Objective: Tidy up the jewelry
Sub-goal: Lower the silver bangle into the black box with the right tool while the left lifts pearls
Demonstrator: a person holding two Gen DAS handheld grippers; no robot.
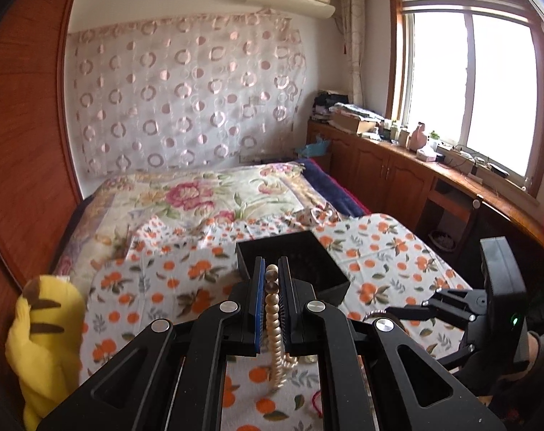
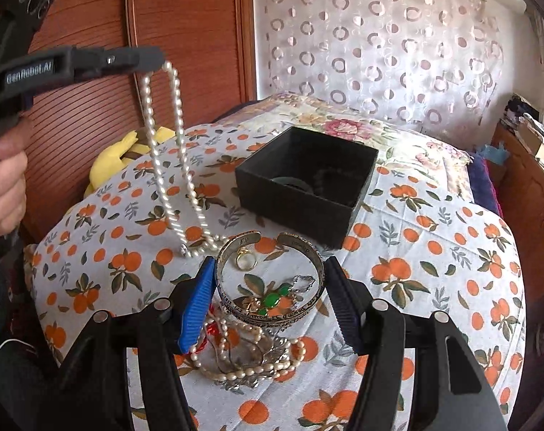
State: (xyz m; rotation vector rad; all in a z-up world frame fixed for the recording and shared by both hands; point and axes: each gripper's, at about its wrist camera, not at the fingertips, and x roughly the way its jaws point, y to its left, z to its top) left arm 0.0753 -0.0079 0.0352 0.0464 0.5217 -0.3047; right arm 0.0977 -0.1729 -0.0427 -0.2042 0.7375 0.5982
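Two hand-held grippers in view. Left hand-held gripper (image 1: 271,280): jaws together, clamped on pearl necklace (image 2: 171,151); strand hangs in a long loop from the tips, lower end touching or just above the orange-print cloth (image 2: 433,251) on the bed, cannot tell which. Right hand-held gripper (image 2: 270,280): jaws apart, one finger each side of the engraved cuff bangle (image 2: 272,309); blue pad looks just beside the bangle's left wall, contact on either side cannot be confirmed. Inside the bangle ring: gold ring (image 2: 245,258), green-stone piece (image 2: 272,300) w/ silver chain. Near side of bangle: tangle of small pearl strands (image 2: 243,362) plus red cord. Black box (image 2: 304,183) sits open on cloth beyond the bangle; dark items inside, not identifiable. Yellow plush toy (image 1: 42,341) at bed's left edge, by wooden wardrobe.
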